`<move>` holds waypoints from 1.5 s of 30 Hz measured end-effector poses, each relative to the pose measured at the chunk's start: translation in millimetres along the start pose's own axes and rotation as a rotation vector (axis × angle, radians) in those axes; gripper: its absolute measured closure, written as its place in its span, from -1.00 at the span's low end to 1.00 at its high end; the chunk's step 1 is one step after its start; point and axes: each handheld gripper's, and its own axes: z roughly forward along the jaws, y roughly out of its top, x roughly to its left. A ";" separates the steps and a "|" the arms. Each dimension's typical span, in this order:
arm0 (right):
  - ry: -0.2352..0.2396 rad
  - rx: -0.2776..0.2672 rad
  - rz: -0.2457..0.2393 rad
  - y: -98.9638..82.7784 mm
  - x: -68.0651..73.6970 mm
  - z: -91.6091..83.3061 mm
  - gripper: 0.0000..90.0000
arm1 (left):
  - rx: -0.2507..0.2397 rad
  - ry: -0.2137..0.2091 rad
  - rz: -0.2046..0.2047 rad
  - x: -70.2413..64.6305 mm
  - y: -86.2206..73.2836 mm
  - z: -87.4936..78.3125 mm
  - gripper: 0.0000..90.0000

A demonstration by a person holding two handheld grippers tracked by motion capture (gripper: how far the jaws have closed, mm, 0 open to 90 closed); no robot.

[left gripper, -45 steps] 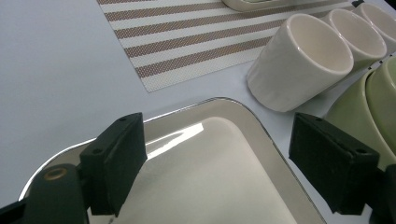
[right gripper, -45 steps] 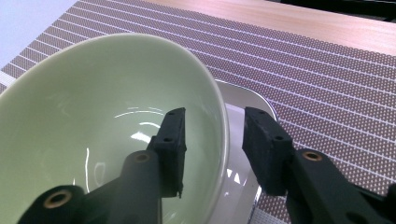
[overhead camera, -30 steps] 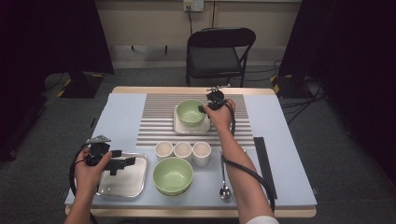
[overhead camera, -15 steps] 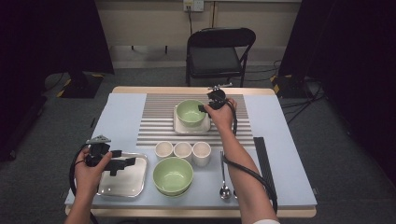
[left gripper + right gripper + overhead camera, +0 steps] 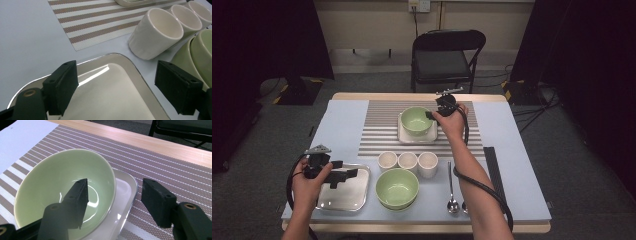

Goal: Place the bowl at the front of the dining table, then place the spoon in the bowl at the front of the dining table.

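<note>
A light green bowl (image 5: 417, 120) (image 5: 57, 177) sits on a white square plate (image 5: 404, 136) (image 5: 125, 192) on the striped mat (image 5: 377, 125). My right gripper (image 5: 430, 116) (image 5: 117, 192) straddles the bowl's right rim, one jaw inside and one outside. Its jaws have just been opening, and the pads stand clear of the rim between them. At the near left, my left gripper (image 5: 344, 176) (image 5: 117, 82) hovers open over a steel tray (image 5: 347, 197) (image 5: 112, 100) with nothing between its jaws.
Three cream cups (image 5: 407, 161) (image 5: 155, 32) stand in a row beside the tray. In front of them is a second green bowl (image 5: 397, 187) (image 5: 200, 57). Spoons (image 5: 452, 200) and a black strip (image 5: 494, 170) lie to the right. A folding chair (image 5: 442, 55) stands beyond the table.
My right hand has edged slightly at the bowl's rim, while the bowl stays on its plate. My left hand has kept still over the tray.
</note>
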 end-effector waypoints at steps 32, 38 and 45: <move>0.022 0.002 -0.038 -2.0 5.2 -25.2 -0.21 | -0.021 -0.004 -0.009 -3.4 -1.2 -6.1 -0.60; 0.023 0.000 -0.032 -5.4 2.2 -31.0 -0.21 | -0.015 -0.004 -0.008 -4.7 -0.7 -5.2 -0.61; 0.022 -0.001 -0.034 -8.7 0.3 -38.6 -0.22 | -0.027 0.004 -0.019 -6.1 0.1 -6.0 -0.61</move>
